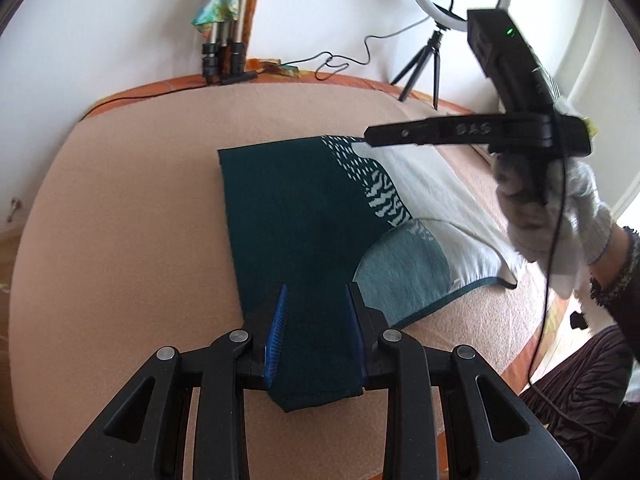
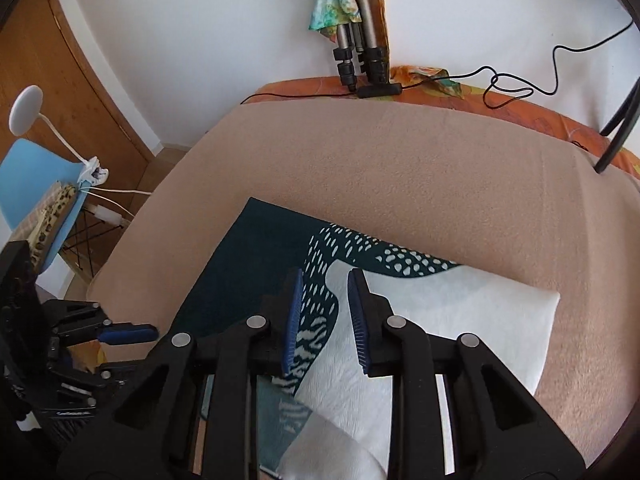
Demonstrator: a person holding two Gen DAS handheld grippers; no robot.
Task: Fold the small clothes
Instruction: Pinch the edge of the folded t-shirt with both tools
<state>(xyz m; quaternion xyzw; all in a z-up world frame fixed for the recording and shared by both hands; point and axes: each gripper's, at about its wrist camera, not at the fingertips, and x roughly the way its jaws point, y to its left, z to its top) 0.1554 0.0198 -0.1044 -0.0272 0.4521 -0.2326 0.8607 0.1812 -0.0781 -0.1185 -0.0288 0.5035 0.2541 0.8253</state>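
Peach blanket [image 1: 120, 220] covering bed. Folded garment [image 1: 288, 216] lying centre, teal half at 9, white half at 3. Cloth looking thin, soft, floppy: you're needing grip at corners/hem, not mid-panel. Ur left gripper [image 1: 316, 332] pinching teal corner at 6. Right gripper [image 2: 324, 320] hovering over white part, fingers apart, gripping nothing.

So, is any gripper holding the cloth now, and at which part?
The left gripper has the cloth's dark green near corner between its fingers, seemingly gripped. The right gripper hangs open above the cloth, holding nothing.
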